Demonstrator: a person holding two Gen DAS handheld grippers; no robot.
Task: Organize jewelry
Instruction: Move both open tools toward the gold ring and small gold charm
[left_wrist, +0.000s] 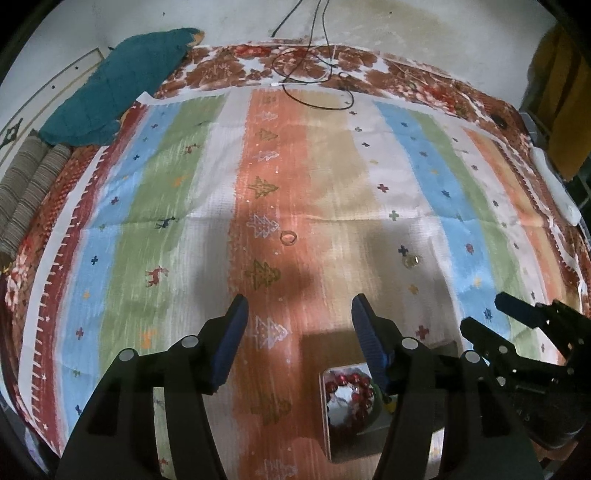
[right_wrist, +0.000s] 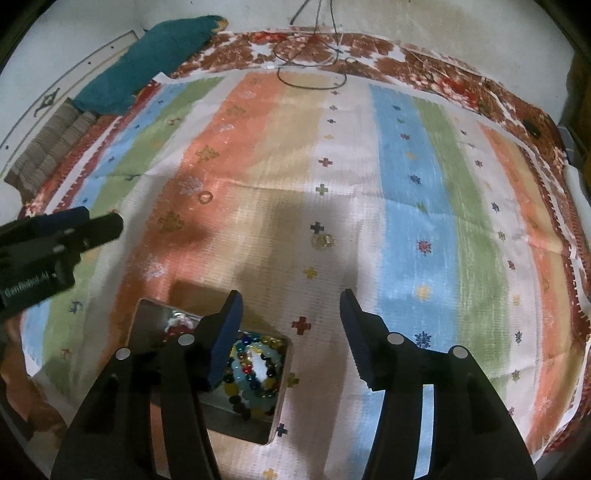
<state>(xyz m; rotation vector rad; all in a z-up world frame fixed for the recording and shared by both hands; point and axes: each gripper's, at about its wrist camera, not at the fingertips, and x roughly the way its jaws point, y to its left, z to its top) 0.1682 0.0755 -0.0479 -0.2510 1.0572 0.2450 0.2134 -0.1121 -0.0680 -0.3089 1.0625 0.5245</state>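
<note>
A small open box (left_wrist: 352, 437) lies on the striped cloth and holds a red bead bracelet (left_wrist: 351, 387). In the right wrist view the box (right_wrist: 275, 424) also holds multicoloured bead bracelets (right_wrist: 255, 373). A ring (left_wrist: 288, 237) lies on the orange stripe, also in the right wrist view (right_wrist: 205, 196). A second ring with a clear stone (left_wrist: 411, 260) lies on the white stripe, also in the right wrist view (right_wrist: 323, 241). My left gripper (left_wrist: 299, 317) is open and empty above the cloth, left of the box. My right gripper (right_wrist: 290, 314) is open and empty just right of the box.
The striped cloth (left_wrist: 184, 184) covers a bed with a red floral sheet (left_wrist: 236, 66). A teal cloth (left_wrist: 122, 85) and striped pillows (left_wrist: 29, 188) lie at the far left. A black cable (left_wrist: 314, 74) loops at the far edge. A white object (left_wrist: 554, 184) lies at the right edge.
</note>
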